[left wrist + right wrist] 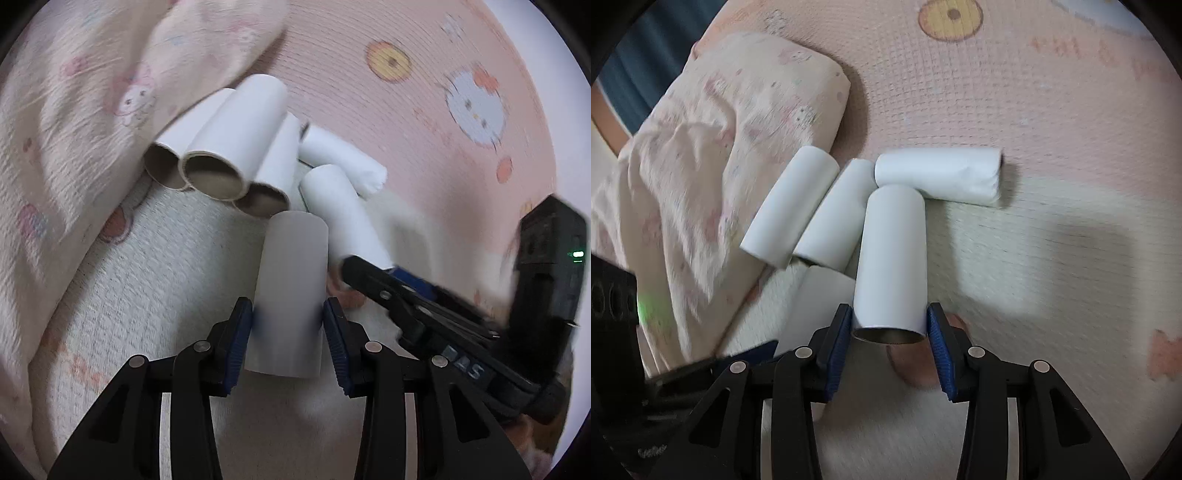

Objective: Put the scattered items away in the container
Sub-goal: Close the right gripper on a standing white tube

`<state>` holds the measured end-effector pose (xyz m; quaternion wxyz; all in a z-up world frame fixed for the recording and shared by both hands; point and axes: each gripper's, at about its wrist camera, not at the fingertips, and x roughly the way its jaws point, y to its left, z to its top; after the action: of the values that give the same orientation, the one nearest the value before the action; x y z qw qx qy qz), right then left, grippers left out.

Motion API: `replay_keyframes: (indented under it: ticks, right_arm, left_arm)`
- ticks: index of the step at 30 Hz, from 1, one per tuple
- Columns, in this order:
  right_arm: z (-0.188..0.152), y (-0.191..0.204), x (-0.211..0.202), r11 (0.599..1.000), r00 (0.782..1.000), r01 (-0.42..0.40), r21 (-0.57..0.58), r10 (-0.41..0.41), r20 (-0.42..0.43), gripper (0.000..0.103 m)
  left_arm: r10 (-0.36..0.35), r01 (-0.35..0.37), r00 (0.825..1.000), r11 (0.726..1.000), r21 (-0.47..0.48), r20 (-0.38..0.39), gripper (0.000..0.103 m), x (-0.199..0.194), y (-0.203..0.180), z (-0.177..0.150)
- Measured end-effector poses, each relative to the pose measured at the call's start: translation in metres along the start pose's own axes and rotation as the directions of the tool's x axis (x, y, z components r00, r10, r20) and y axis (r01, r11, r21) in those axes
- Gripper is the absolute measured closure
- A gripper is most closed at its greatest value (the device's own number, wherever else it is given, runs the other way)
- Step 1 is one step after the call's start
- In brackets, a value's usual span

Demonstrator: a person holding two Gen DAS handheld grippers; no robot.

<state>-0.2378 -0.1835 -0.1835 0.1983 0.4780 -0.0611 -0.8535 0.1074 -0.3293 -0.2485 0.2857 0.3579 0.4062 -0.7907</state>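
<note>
Several white cardboard tubes lie on a patterned bed sheet. My left gripper (288, 317) is shut on one white tube (291, 280), its blue pads against both sides. My right gripper (890, 325) is shut on another white tube (894, 254); it shows in the left wrist view (373, 273) holding that tube (343, 214). Three tubes (221, 147) lie side by side against a pink quilt (92, 110). A crumpled tube (343, 158) lies behind them, also in the right wrist view (938, 173). No container is in view.
The folded quilt (713, 147) rises on the left beside the tubes. The sheet (1052, 110) with cartoon prints stretches to the right. The left gripper's body (613, 332) shows at the lower left of the right wrist view.
</note>
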Motion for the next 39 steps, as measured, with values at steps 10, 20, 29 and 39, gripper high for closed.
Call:
replay_keyframes:
  ticks: [10, 20, 29, 39]
  right_arm:
    - [-0.04, 0.006, -0.058, 0.985, 0.981, 0.162, -0.058, -0.167, -0.097, 0.064]
    - [-0.07, -0.022, -0.062, 0.97, 0.912, 0.242, -0.02, -0.235, -0.335, 0.064]
    - [-0.061, 0.001, -0.082, 0.967, 0.934, 0.215, -0.138, -0.245, -0.259, 0.036]
    - [-0.047, -0.007, -0.057, 0.983, 0.941, 0.179, -0.045, -0.185, -0.282, 0.036]
  left_arm:
    - [0.072, -0.067, 0.996, 0.993, 0.096, -0.05, 0.059, -0.024, -0.004, -0.031]
    - [0.129, -0.109, 0.984, 0.981, 0.159, -0.119, 0.053, -0.032, 0.003, -0.041]
    - [0.126, -0.101, 0.98, 0.981, 0.166, -0.152, 0.046, -0.041, 0.005, -0.036]
    - [0.091, -0.067, 0.97, 0.992, 0.109, -0.224, 0.046, -0.032, 0.008, -0.025]
